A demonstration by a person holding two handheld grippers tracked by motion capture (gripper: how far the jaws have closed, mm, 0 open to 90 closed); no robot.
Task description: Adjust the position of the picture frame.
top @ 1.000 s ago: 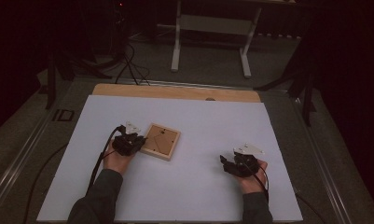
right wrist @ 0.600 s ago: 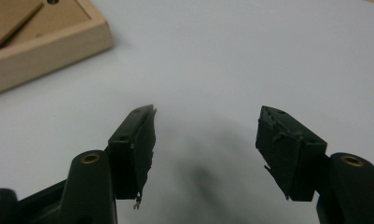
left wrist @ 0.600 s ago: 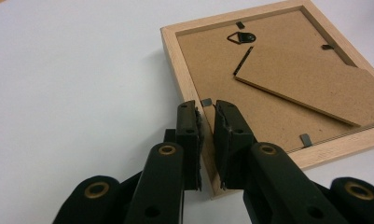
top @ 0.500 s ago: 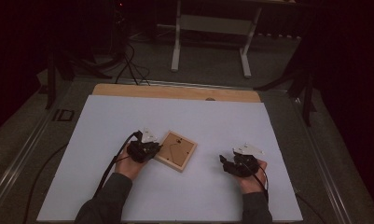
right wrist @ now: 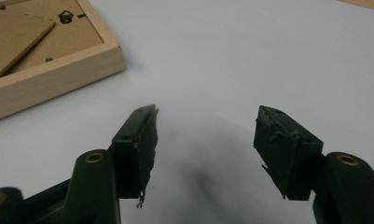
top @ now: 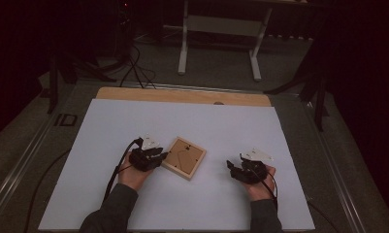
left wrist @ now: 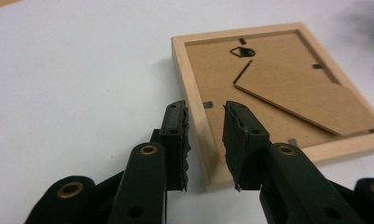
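Dim room, white worktop: picture frame face-down near centre, at three o'clock of left hand-held gripper. Left gripper view: jaws just opening, straddling frame rail unclamped; best released cleanly. Right gripper view: right hand-held gripper wide apart, frame at ten o'clock.

Your left gripper sits at the left edge of the square wooden picture frame, which lies face down mid-table on the white sheet; your right gripper rests well right of it.
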